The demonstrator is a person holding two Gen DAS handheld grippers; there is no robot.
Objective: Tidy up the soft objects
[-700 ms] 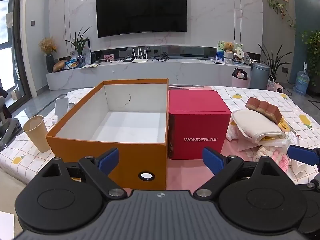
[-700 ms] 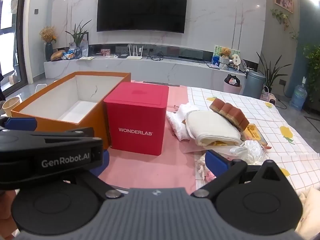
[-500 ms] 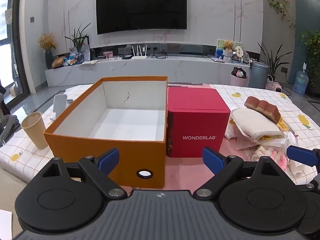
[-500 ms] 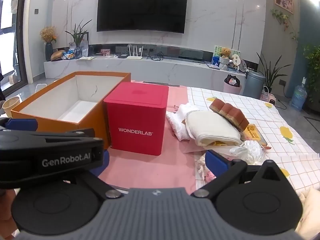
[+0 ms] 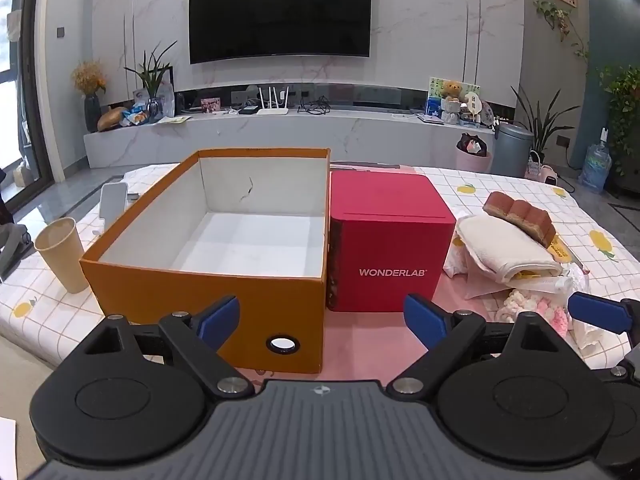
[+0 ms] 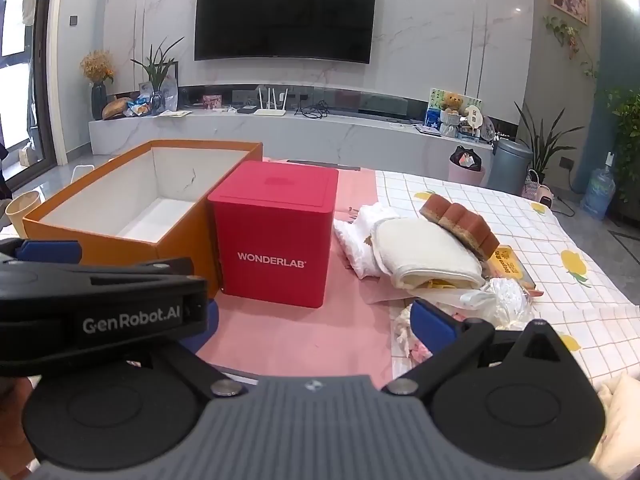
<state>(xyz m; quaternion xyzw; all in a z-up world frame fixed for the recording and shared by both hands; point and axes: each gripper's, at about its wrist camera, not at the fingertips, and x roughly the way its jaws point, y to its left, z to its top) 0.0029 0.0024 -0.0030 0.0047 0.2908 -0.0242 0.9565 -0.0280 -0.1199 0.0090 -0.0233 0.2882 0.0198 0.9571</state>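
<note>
You have yet to start: both your left gripper (image 5: 320, 316) and right gripper (image 6: 316, 322) gape wide and empty, the orange box (image 5: 208, 300) holds nothing, and the soft pile (image 6: 424, 260) waits near the table's right edge.

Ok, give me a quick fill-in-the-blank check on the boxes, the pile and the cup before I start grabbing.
1. The orange box is open on top and holds ____.
2. The box marked WONDERLAB is coloured ____.
3. The brown sponge lies on top of a folded ____ towel.
4. In the left wrist view the paper cup stands to the ____ of the orange box.

Missing words: nothing; red; white; left
</note>
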